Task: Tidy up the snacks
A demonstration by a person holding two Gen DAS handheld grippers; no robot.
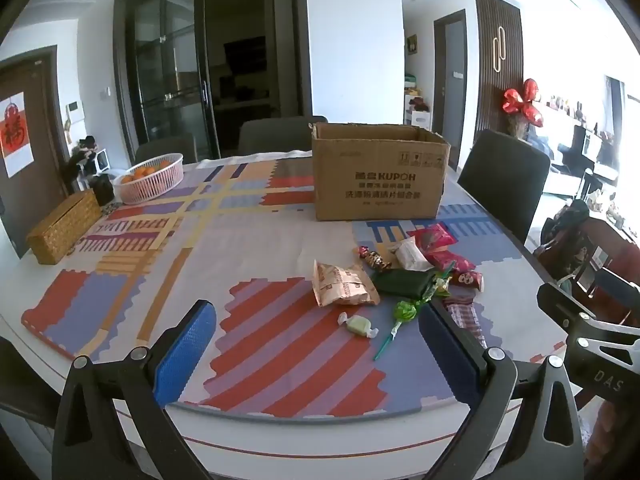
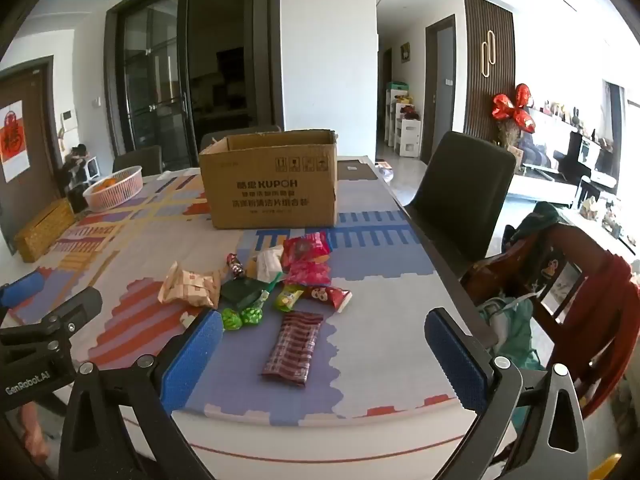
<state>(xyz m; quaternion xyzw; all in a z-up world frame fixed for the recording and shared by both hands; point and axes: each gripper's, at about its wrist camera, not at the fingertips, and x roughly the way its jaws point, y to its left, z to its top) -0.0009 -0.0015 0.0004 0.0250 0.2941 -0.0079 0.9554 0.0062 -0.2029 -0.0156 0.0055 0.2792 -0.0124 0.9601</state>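
A pile of snacks lies on the patterned tablecloth: a tan biscuit pack, a dark green pack, red bags, a green lollipop and a wrapped pale green candy. An open cardboard box stands behind the pile. In the right wrist view a dark red striped pack lies nearest, in front of the pile and the box. My left gripper is open and empty near the table's front edge. My right gripper is open and empty, also at the front edge.
A pink basket of oranges and a woven box sit at the table's far left. Dark chairs stand behind and to the right of the table. A wooden chair with clothes is at the right.
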